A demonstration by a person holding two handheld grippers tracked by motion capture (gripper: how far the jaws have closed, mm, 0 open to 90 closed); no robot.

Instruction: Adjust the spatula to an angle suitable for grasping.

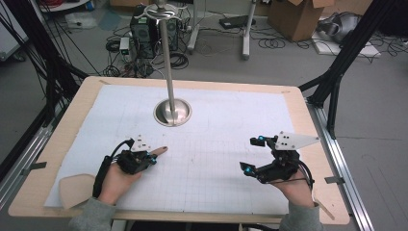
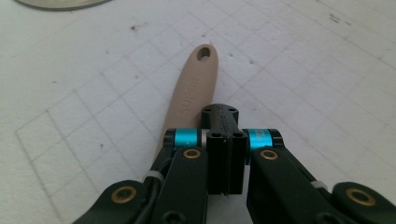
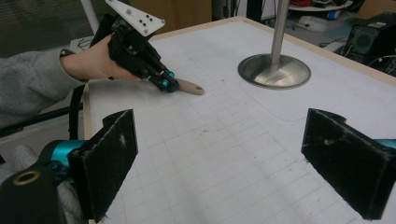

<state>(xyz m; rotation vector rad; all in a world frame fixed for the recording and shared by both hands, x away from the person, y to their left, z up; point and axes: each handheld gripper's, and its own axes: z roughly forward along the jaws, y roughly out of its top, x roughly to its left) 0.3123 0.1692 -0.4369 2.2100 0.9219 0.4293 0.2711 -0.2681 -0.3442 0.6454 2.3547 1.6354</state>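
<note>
Your left gripper (image 2: 225,140) has its jaws pressed together, right above the tan handle (image 2: 194,88) of a flat tool. I cannot tell if the jaws pinch the handle or only rest on it. The handle lies flat on the tabletop (image 1: 62,132), near the left edge, and its end with the small hole points toward the middle. A wide tan blade (image 1: 74,188) lies by the near left corner; it looks like the other end of the same tool, but your hand hides the join.

To do this step well, keep the left gripper low and get a firm pinch across the handle before you lift. The handle is thin and smooth, so it may slip or spin. Lift slowly and keep it level.

Your right gripper (image 3: 219,163) is spread wide and holds nothing. It waits near the right edge.

The handle looks like soft matte rubber. The white mat (image 1: 216,144) has a faint grid and looks a bit rough. The shiny metal pole (image 1: 167,57) stands on a round base (image 1: 179,114) toward the far edge.
</note>
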